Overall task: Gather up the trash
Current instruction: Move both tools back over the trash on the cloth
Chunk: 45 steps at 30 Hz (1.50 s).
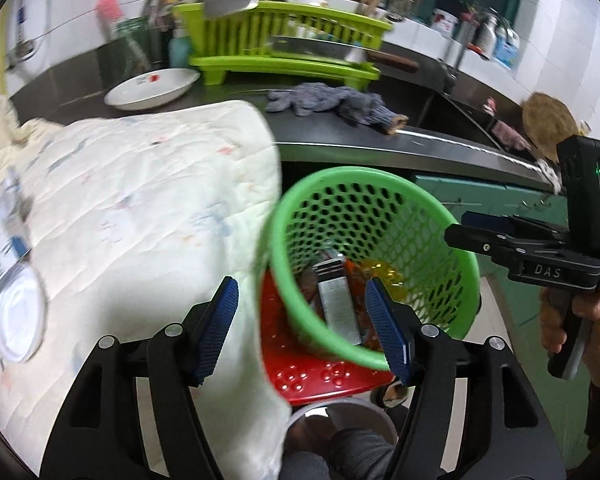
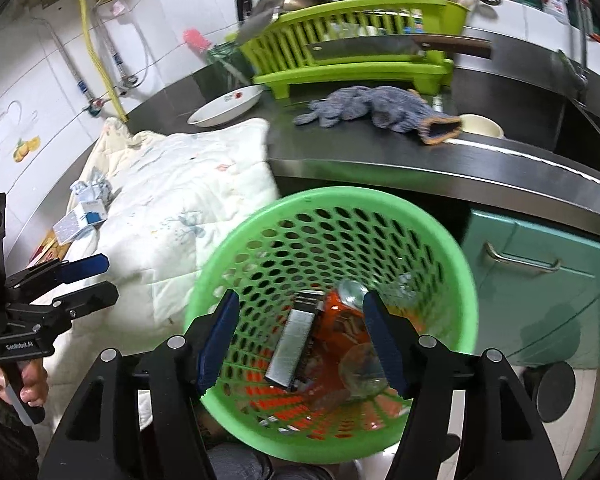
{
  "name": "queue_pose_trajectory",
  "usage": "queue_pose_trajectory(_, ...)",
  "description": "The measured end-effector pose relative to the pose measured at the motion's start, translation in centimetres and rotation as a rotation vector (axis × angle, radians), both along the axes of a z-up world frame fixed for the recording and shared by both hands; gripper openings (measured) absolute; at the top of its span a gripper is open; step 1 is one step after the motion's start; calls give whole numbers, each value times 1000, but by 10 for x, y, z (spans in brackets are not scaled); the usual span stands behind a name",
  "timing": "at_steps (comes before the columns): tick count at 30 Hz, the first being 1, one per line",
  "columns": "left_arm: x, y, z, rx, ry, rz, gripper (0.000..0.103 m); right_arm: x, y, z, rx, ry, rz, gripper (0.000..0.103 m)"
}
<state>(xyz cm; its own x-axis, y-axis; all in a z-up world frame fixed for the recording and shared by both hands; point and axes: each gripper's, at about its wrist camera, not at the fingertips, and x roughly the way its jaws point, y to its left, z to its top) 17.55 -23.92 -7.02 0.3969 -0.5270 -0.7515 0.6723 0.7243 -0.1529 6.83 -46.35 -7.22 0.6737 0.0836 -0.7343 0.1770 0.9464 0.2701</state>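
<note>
Nearest us, both grippers hang over the green basket [image 2: 332,304] w/ jaws spread wide & nothing between the pads. The right gripper [image 2: 300,340] sits directly above the basket mouth; the left gripper [image 1: 304,328] is over the basket's near rim, partly above the quilt [image 1: 140,200] edge. Each also shows in the other's view, off to the side, jaws apart there too.

Basket stands on a red stool [image 1: 300,372], just beside the quilt-covered surface, in front of the steel counter [image 2: 420,160]. Mouth faces up, tilted a bit toward us.

Inside: a silver-grey flat box [image 2: 292,344], an orange wrapper [image 2: 340,320] & a clear plastic piece [image 2: 360,368]. So part of the job looks done. The box's long axis runs roughly near-to-far, top end leaning away from us & slightly right in the right wrist view; it rests slanted against the wall, not flat.

Further out, on the quilt, more likely trash is left: a small blue-white carton [image 2: 80,220], crumpled paper [image 2: 94,190] behind it & a white round lid [image 1: 16,320] at the left edge. We judge the task about halfway, approx.

Beyond, the counter has a grey glove [image 2: 380,108], a white plate [image 2: 228,106] & a green dish rack [image 2: 356,52]. Prob not trash.
</note>
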Motion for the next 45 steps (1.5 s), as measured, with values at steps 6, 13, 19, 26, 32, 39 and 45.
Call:
queue_pose_trajectory(6,10,51,-1,14,-8,114,66,21,31,6,-7,-6,73,62)
queue_pose_trajectory(13,27,117,0,10,0,252,66,54,74,14,-7,-14,173,62)
queue_pose_trajectory(19,37,167,-1,-7,10,358,66,90,116,25,-2,-26,263,62)
queue_pose_trajectory(26,39,206,-9,-16,26,438,66,145,175,38,16,-42,367,70)
queue_pose_trajectory(32,42,228,-9,-26,32,480,66,194,226,44,19,-45,440,77)
queue_pose_trajectory(39,50,248,-8,-42,33,521,66,249,274,44,42,-23,499,87)
queue_pose_trajectory(45,55,259,-9,-51,34,537,66,291,301,40,27,-9,510,89)
